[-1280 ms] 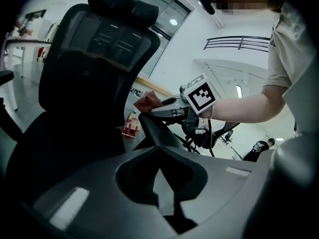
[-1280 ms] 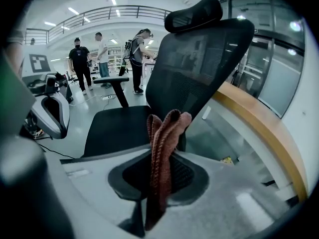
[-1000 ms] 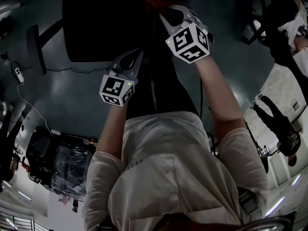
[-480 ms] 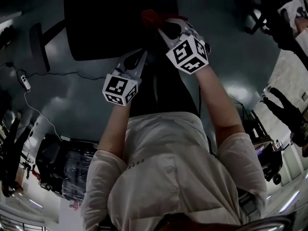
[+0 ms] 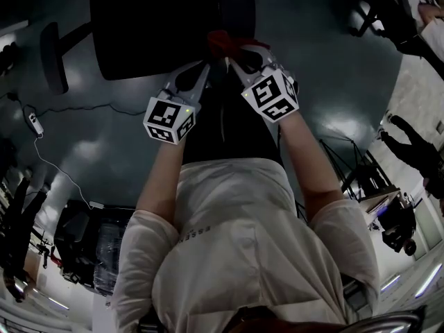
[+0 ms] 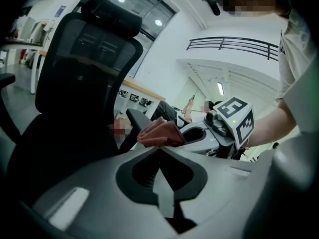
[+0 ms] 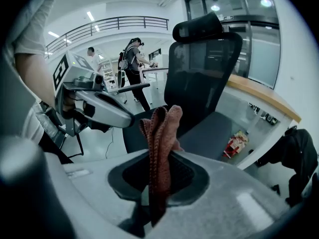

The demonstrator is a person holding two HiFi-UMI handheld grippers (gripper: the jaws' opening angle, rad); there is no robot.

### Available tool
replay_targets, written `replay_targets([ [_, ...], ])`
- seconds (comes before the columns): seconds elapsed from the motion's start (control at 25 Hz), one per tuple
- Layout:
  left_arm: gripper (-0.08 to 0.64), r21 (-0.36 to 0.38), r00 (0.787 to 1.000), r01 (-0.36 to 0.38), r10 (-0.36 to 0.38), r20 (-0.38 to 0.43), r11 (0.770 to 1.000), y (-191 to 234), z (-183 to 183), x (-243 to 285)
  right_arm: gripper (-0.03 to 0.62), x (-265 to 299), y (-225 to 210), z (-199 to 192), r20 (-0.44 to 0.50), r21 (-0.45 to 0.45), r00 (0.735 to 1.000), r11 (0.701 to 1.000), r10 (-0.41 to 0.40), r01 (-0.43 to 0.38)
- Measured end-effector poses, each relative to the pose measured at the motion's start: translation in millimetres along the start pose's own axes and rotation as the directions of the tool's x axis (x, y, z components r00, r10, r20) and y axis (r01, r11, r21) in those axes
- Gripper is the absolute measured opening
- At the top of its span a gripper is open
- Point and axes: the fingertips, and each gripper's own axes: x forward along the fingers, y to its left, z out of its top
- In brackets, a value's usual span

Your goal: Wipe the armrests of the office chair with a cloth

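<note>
A black office chair (image 5: 152, 26) with a mesh back stands on the dark floor (image 5: 333, 82), one armrest (image 5: 52, 57) jutting out at its far side. A person in a white shirt (image 5: 236, 241) stands in front of the chair, both arms reaching toward it. The right gripper (image 7: 160, 153) is clamped on a red cloth (image 7: 160, 128), whose folds stick up past its jaws at the chair's near side, by the other armrest (image 6: 137, 119); contact between them cannot be told. The left gripper (image 6: 160, 151) has its jaws together with nothing between them, its tips just beside the cloth.
</note>
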Motion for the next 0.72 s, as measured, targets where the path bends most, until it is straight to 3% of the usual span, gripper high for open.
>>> replay_targets([
  [0.2, 0.018, 0.005, 1.000, 0.014, -0.014, -0.002, 1.000, -1, -4, 0, 0.048, -9, 29, -12, -0.017, 0.132, 0.997, 0.988, 0.077, -0.074],
  [0.28, 0.018, 0.005, 1.000, 0.022, -0.022, -0.005, 1.000, -4, -3, 3, 0.048, -21, 25, -12, 0.013, 0.182, 0.999, 0.982, 0.052, -0.054],
  [0.4, 0.018, 0.014, 0.999, 0.033, -0.033, -0.006, 0.999, -6, 4, 12, 0.048, -45, -14, -4, 0.081, 0.234, 0.994, 0.971, -0.079, 0.058],
  [0.52, 0.018, 0.024, 0.999, 0.040, -0.040, -0.006, 0.999, -8, 14, 25, 0.048, -58, -71, 3, 0.103, 0.227, 0.973, 0.957, -0.206, 0.179],
  [0.72, 0.018, 0.029, 0.999, 0.048, -0.048, -0.019, 0.998, -11, 26, 54, 0.049, -39, -156, 9, 0.100, 0.258, 0.964, 0.942, -0.245, 0.213],
])
